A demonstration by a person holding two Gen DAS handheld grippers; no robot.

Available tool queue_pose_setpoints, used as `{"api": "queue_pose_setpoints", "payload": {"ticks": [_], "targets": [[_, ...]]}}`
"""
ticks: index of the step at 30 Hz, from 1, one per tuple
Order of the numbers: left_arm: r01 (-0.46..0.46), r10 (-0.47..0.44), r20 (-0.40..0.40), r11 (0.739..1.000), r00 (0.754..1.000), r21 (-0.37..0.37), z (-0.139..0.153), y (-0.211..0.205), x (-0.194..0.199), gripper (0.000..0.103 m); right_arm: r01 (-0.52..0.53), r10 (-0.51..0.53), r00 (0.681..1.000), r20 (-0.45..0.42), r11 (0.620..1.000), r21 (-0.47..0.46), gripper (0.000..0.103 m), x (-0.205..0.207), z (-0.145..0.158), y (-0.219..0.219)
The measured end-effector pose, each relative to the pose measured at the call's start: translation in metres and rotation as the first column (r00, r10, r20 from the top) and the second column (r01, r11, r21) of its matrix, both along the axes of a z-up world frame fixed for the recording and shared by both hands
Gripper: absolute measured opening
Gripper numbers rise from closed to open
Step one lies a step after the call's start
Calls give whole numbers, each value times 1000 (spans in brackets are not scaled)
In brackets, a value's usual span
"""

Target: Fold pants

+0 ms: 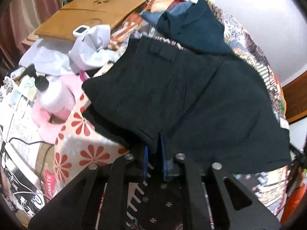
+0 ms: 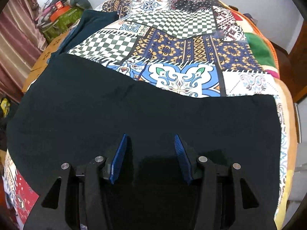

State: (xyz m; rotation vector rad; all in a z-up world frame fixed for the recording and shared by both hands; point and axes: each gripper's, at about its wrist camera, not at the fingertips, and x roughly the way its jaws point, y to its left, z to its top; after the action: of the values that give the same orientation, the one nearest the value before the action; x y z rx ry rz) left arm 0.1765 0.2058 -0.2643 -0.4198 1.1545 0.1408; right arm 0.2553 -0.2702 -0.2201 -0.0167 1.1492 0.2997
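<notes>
On the patchwork bedspread [image 2: 172, 44] the dark pants [image 2: 134, 115] lie spread, soft and floppy, likely light, best pinched at a hem or waistband edge; left tongs [image 1: 154, 159] seem closed on a fold, right tongs [image 2: 150, 153] gape wide above.

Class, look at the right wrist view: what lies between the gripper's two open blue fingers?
Only the dark pants. In the right wrist view the right gripper stands open over them, and nothing but that dark cloth shows between its blue fingers.
</notes>
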Motion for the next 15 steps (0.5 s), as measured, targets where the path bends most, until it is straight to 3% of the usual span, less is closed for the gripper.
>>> {"api": "queue_pose_setpoints", "payload": {"ticks": [5, 9, 11, 14, 15], "targets": [[2, -2, 4, 992, 1000, 127, 13, -3, -7, 38, -53, 47, 995, 88, 997, 62, 49, -8, 28, 25], [11, -13, 10, 979, 1000, 205, 30, -3, -10, 41, -100, 87, 991, 101, 986, 134, 58, -12, 35, 49], [10, -22, 41, 963, 999, 269, 45, -7, -11, 57, -111, 97, 990, 103, 983, 144, 64, -16, 31, 58], [21, -53, 95, 950, 994, 310, 62, -15, -7, 80, -98, 86, 993, 82, 984, 150, 69, -23, 19, 58], [26, -64, 110, 949, 992, 314, 69, -20, -3, 83, -77, 63, 995, 80, 982, 175, 72, -26, 18, 52]]}}
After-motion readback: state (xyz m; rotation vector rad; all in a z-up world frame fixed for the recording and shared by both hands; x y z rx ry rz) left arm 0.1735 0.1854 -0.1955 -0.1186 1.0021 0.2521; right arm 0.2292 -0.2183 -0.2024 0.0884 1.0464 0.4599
